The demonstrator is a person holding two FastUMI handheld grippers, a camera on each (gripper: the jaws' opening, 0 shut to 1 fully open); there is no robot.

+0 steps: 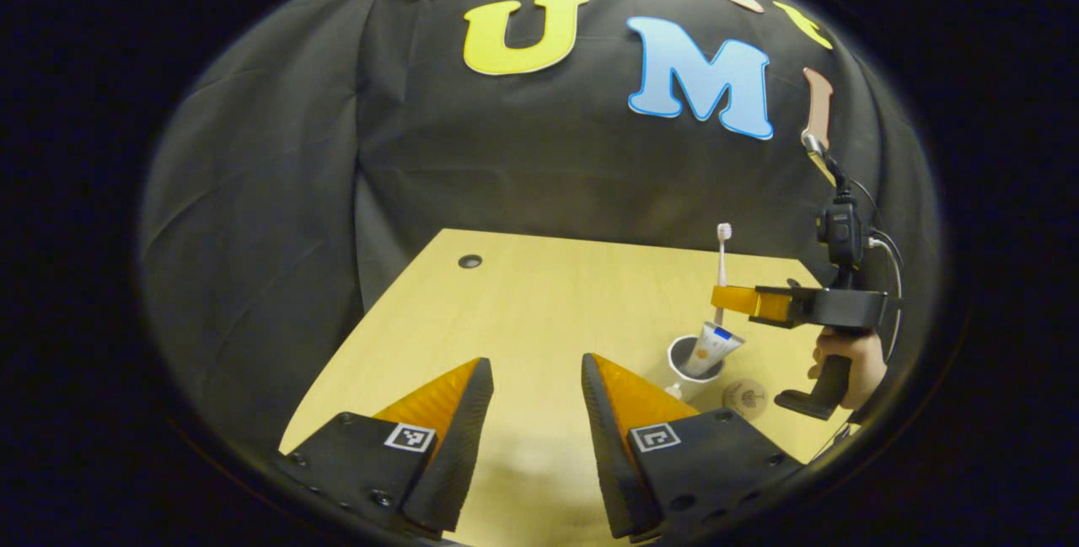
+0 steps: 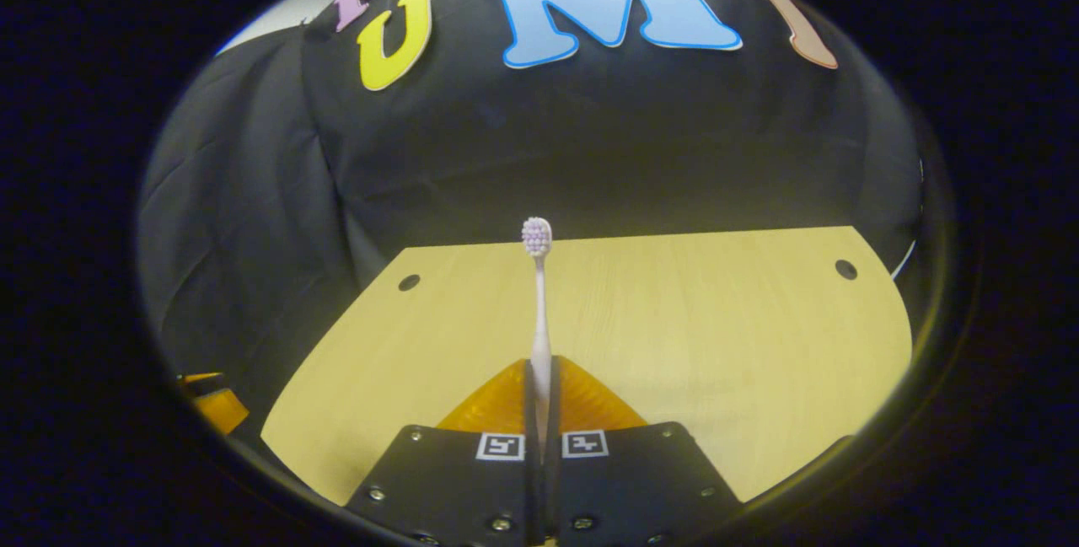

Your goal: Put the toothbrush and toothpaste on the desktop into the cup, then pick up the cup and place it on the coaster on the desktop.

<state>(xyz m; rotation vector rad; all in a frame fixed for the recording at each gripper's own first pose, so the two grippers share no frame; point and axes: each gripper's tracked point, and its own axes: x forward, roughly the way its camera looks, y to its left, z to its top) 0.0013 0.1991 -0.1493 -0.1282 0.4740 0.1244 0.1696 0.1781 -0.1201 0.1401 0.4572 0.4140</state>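
Toothbrush (image 2: pixel 539 311) status: clamped upright between the closed fingers of the right gripper (image 2: pixel 540 399), bristle head at the top, handle running down into the narrow slot between the two pads. In the left gripper view the same brush (image 1: pixel 722 265) rises above that gripper (image 1: pixel 732 297), which is held by a hand (image 1: pixel 851 361) directly over the cup (image 1: pixel 693 361). Whether the lower end of the handle has entered the cup cannot be told, since the fingers cover that part.

Toothpaste (image 1: pixel 711 346) status: standing tilted inside the cup, cap end uppermost and leaning toward the rim on the coaster side. This item appears to be done.

Progress, as judged from these views:
- Toothpaste in cup: complete.
- Toothbrush in cup: in hand, not yet released.
- Cup onto coaster: not yet done. The coaster (image 1: pixel 745 398) lies on the desktop (image 1: pixel 539 302) just beside the cup, bare.

Left gripper (image 1: pixel 529 378): fingers spread wide, holding nothing, hovering low above the desktop with the cup just off its right-hand finger.

Next requirement, as a judgement: lower the brush until the handle clears the rim beside the tube, then part the fingers. The cup is narrow and already holds the tube, so the handle may catch on the rim or on the tube.
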